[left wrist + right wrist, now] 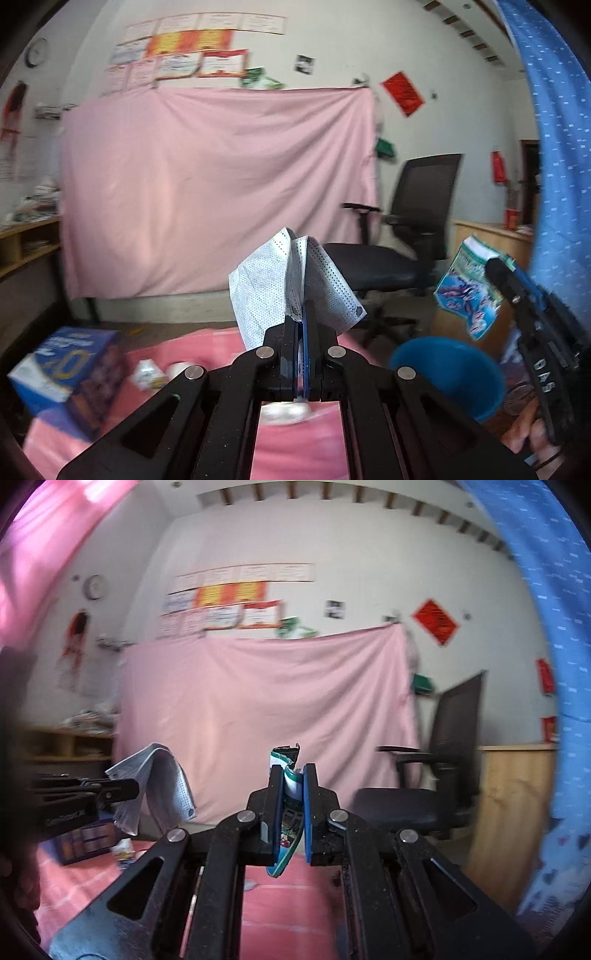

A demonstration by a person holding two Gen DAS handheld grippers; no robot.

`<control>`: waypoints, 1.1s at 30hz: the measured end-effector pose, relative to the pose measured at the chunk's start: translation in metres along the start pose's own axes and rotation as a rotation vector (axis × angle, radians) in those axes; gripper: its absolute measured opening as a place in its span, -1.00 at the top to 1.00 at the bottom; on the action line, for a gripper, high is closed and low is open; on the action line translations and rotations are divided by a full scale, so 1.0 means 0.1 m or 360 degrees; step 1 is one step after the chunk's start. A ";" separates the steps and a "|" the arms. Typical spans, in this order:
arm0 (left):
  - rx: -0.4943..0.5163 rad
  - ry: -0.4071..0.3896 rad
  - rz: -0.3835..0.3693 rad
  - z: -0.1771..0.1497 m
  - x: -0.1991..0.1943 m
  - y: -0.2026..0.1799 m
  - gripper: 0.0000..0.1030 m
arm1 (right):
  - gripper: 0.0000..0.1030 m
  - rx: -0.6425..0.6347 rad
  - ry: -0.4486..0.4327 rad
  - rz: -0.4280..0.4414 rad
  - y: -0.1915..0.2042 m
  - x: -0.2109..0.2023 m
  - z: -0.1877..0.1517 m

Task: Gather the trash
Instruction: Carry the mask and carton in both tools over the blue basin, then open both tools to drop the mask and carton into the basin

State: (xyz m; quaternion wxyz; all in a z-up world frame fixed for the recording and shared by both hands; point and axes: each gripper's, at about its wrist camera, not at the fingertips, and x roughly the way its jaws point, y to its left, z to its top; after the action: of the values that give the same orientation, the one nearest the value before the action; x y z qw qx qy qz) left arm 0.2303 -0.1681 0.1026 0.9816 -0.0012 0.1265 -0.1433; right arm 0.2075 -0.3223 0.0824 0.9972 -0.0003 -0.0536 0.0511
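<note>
Your left gripper (301, 314) is squeezed shut on a white face mask (280, 280), which sticks up over the pink table cloth (295, 439). Your right gripper (293, 775) is clamped on a blue-green snack wrapper (288, 823), also held up above that cloth. Near the cloth's right edge sits a blue bowl (448, 373). On the cloth's left side lies a blue box (70, 373), with small crumpled scraps (147, 374) just beside it. Past the cloth stands a black office chair (413, 229), and a big pink sheet (214, 192) hangs behind it.
</note>
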 end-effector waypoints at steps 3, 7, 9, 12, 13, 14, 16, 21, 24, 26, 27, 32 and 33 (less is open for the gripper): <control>0.0009 0.0016 -0.0127 0.05 0.17 -0.35 1.00 | 0.27 0.0061 0.0034 -0.0176 -0.34 -0.07 -0.03; 0.0059 0.0086 -0.0266 0.00 0.46 -0.77 1.00 | 0.27 0.0135 0.0116 -0.0357 -0.77 -0.10 -0.14; 0.0074 0.0147 -0.0344 -0.04 0.66 -0.99 1.00 | 0.27 0.0196 0.0182 -0.0437 -1.02 -0.10 -0.22; 0.0091 0.0216 -0.0432 -0.06 0.94 -1.23 1.00 | 0.27 0.0274 0.0281 -0.0525 -1.34 -0.07 -0.36; 0.0091 0.0255 -0.0466 -0.07 1.05 -1.32 1.00 | 0.27 0.0305 0.0310 -0.0546 -1.42 -0.07 -0.41; 0.0078 0.0295 -0.0491 -0.10 1.13 -1.38 1.00 | 0.27 0.0336 0.0334 -0.0565 -1.50 -0.06 -0.47; 0.0049 0.0342 -0.0505 -0.16 1.26 -1.46 1.00 | 0.27 0.0416 0.0407 -0.0606 -1.64 -0.04 -0.58; -0.0023 0.0522 -0.0517 -0.38 1.54 -1.56 1.00 | 0.26 0.0498 0.0581 -0.0610 -1.81 0.11 -0.79; -0.0033 0.0650 -0.0523 -0.47 1.71 -1.60 1.00 | 0.25 0.0529 0.0733 -0.0604 -1.84 0.19 -0.91; -0.0049 0.0728 -0.0526 -0.53 1.77 -1.62 1.00 | 0.22 0.0575 0.0793 -0.0614 -1.91 0.24 -0.97; -0.0062 0.0761 -0.0524 -0.54 1.80 -1.60 0.99 | 0.18 0.0587 0.0822 -0.0621 -1.93 0.26 -0.99; -0.0155 0.0838 -0.0472 -0.60 1.86 -1.47 0.83 | 0.14 0.0634 0.0906 -0.0601 -1.95 0.33 -1.06; -0.0171 0.0855 -0.0478 -0.61 1.87 -1.45 0.65 | 0.13 0.0627 0.0914 -0.0598 -1.93 0.31 -1.07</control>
State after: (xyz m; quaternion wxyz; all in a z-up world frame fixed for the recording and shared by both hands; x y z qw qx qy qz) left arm 0.3480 -0.3574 0.0031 0.8793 -0.0337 0.3873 -0.2750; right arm 0.2698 -0.5110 -0.0196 0.9445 0.1867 0.2393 -0.1252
